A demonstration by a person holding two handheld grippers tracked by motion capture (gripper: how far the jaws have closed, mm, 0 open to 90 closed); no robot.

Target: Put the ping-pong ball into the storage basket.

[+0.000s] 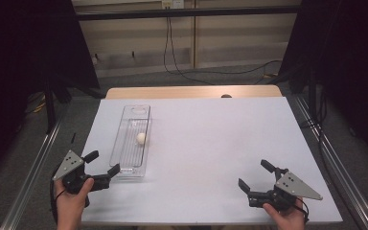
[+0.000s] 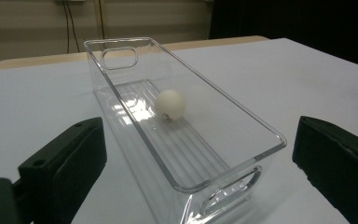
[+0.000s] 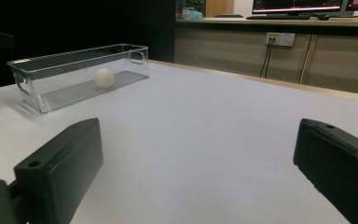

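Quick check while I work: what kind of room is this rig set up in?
Probably a lab or office workspace set up for recording. A white table stands between black curtains, monitors sit on a counter behind, and wall sockets have cables plugged in.

Clear plastic bin (image 1: 133, 139), long & narrow, upright, left-centre of high view. White ball (image 1: 141, 138) inside, approx. mid-bin, resting on ribbed floor.

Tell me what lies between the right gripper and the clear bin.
Nothing: in the high view, bare white table separates the right gripper from the clear bin.
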